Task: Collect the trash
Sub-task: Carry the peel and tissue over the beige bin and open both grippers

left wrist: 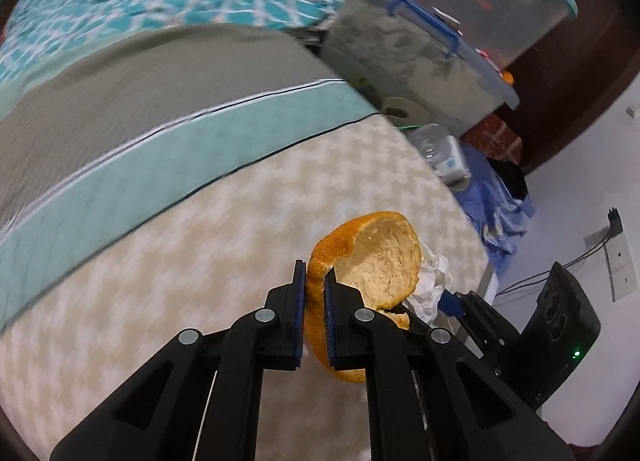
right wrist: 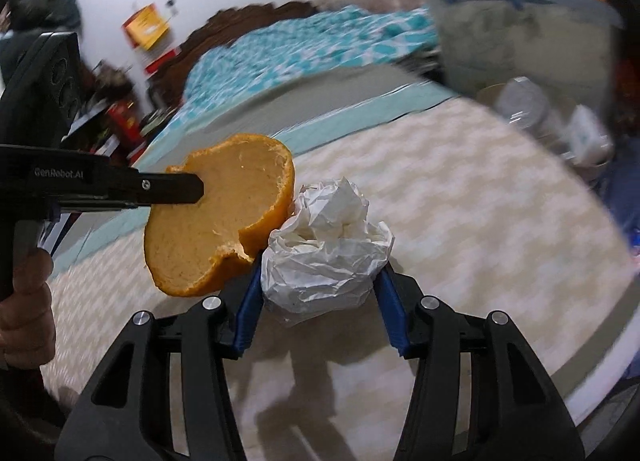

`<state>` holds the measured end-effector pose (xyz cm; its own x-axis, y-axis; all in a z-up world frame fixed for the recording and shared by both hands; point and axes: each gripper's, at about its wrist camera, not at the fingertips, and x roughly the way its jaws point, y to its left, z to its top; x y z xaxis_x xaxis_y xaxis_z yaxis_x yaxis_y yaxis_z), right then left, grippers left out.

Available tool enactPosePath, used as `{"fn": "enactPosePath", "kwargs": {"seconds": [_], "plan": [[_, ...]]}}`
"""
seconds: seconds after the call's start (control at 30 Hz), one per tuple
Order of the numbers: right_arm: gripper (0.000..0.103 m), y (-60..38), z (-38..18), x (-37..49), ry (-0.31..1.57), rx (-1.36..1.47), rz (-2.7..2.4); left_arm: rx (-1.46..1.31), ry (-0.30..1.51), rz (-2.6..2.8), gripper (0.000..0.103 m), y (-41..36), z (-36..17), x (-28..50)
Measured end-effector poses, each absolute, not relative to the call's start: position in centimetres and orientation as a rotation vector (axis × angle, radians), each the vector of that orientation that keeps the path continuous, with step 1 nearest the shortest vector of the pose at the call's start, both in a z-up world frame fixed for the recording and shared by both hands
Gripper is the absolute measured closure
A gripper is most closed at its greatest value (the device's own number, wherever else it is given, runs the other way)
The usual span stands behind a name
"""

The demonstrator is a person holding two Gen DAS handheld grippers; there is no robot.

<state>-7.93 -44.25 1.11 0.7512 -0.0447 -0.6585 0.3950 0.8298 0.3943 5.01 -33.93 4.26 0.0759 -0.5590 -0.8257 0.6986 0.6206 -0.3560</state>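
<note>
Left gripper (left wrist: 316, 281) clamps curved orange peel (left wrist: 372, 257); right gripper (right wrist: 318, 281) squeezes crumpled white paper ball (right wrist: 326, 249); keep both grips firm till binned.

Two close, downward-angled wrist views along each gripper, both sharing the orange peel (left wrist: 376, 257) and bed (right wrist: 480, 197).

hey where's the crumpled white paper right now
The crumpled white paper sits centre of the right wrist view, pinched in the right claw above the patterned bed, right beside the orange peel held by the left claw.
</note>
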Motion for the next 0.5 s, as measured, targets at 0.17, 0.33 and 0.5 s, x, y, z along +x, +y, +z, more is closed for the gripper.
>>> {"fn": "enactPosePath", "kwargs": {"seconds": [0.17, 0.33, 0.5], "plan": [[0.050, -52.5, 2.9, -8.2, 0.630, 0.574, -0.352, 0.200, 1.124, -1.035, 0.096, -42.9, 6.3, 6.1], [0.050, -59.6, 4.2, -8.1, 0.577, 0.570, -0.454, 0.219, 1.106, -1.122, 0.096, -52.9, 7.9, 7.7], [0.049, -66.0, 3.1, -7.6, 0.563, 0.618, -0.526, 0.247, 1.084, -1.162, 0.095, -60.9, 7.4, 9.3]]}}
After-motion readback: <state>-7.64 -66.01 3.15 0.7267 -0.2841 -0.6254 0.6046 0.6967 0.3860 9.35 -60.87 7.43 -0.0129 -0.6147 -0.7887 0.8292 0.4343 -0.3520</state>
